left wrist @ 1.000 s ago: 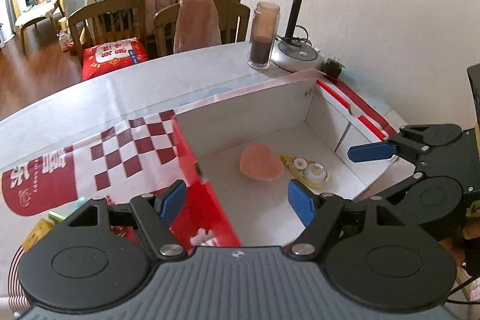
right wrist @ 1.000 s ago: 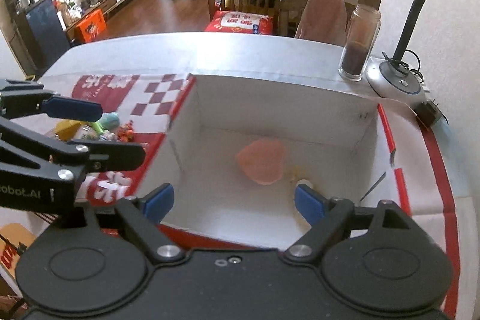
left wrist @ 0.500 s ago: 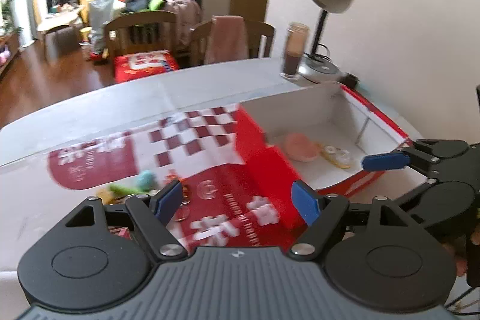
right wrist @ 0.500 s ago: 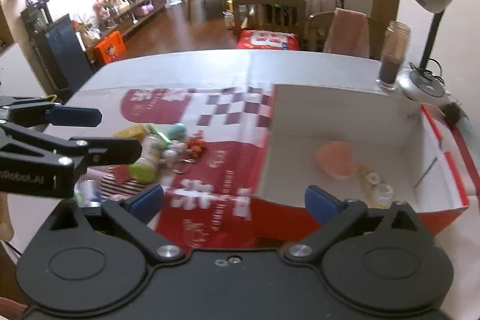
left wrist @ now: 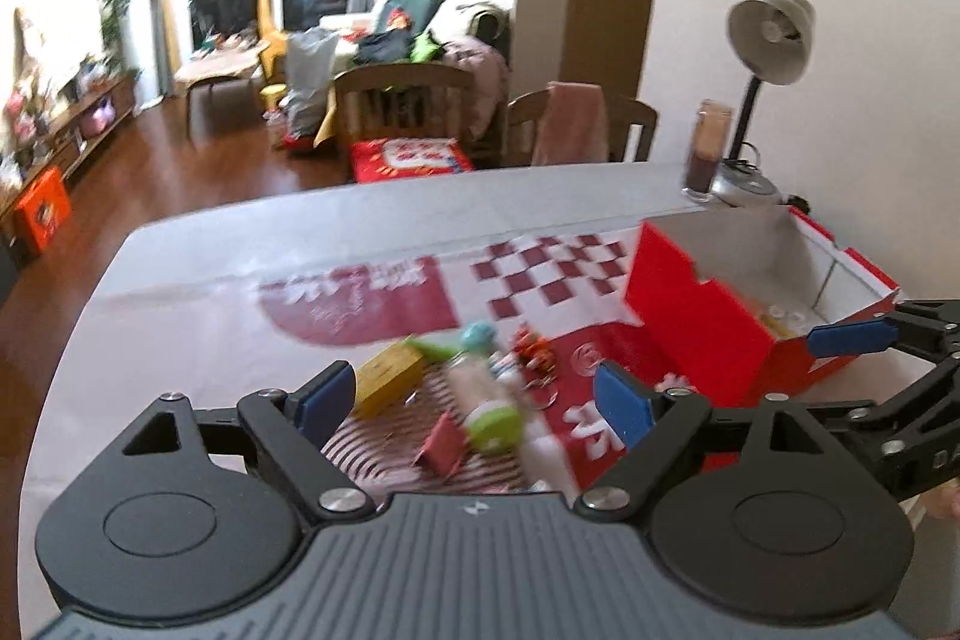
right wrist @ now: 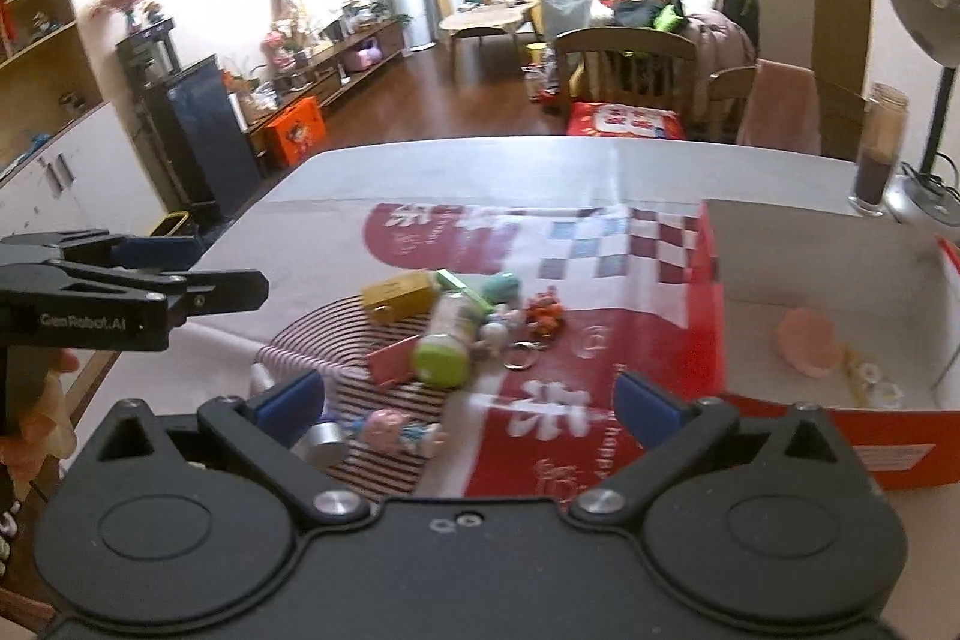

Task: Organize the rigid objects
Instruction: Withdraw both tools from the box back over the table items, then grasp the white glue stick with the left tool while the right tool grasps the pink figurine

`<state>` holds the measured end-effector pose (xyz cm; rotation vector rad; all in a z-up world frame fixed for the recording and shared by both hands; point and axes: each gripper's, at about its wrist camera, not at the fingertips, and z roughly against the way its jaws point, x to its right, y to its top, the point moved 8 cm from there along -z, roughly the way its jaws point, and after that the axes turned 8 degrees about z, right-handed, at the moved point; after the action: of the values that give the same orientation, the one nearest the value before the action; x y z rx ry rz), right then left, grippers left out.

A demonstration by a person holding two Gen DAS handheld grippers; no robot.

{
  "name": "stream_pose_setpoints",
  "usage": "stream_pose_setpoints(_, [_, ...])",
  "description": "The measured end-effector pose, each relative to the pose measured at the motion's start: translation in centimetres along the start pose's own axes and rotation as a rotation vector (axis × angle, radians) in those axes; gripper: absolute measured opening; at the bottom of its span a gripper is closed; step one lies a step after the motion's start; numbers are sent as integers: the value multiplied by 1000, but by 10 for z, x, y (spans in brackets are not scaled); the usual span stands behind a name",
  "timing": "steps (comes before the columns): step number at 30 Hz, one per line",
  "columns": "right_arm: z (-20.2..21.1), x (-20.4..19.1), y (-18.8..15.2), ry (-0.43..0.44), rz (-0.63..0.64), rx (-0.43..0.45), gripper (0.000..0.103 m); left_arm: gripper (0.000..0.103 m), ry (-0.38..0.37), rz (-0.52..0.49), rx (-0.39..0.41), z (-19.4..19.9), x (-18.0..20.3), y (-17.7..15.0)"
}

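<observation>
Grippers of matte black plastic with blue pads: the left gripper (left wrist: 474,403) and right gripper (right wrist: 468,403) both gape wide, holding nothing. Beneath them a loose pile sits on a striped round mat (right wrist: 372,451): a green-capped bottle (right wrist: 447,340), a yellow block (right wrist: 401,295), a keyring (right wrist: 521,355). To the right, the red cardboard box (right wrist: 708,316), white inside, holds a pink heart-shaped piece (right wrist: 807,343).
</observation>
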<state>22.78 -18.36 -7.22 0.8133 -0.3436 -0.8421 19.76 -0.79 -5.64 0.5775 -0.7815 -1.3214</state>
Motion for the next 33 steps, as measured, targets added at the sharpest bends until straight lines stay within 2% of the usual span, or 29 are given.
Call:
stream_pose_setpoints(7, [-14, -34, -8, 24, 29, -20, 103, 87, 55, 68, -22, 6, -50, -30])
stream_pose_setpoints(16, [-37, -60, -23, 37, 83, -59, 103, 87, 123, 136, -78, -6, -86, -69])
stream_pose_setpoints(26, [-75, -65, -38, 39, 169, -106, 102, 87, 222, 208, -162, -44, -117, -107])
stream_pose_setpoints(33, [-100, -64, -45, 38, 242, -141, 101, 87, 249, 271, -199, -64, -126, -119])
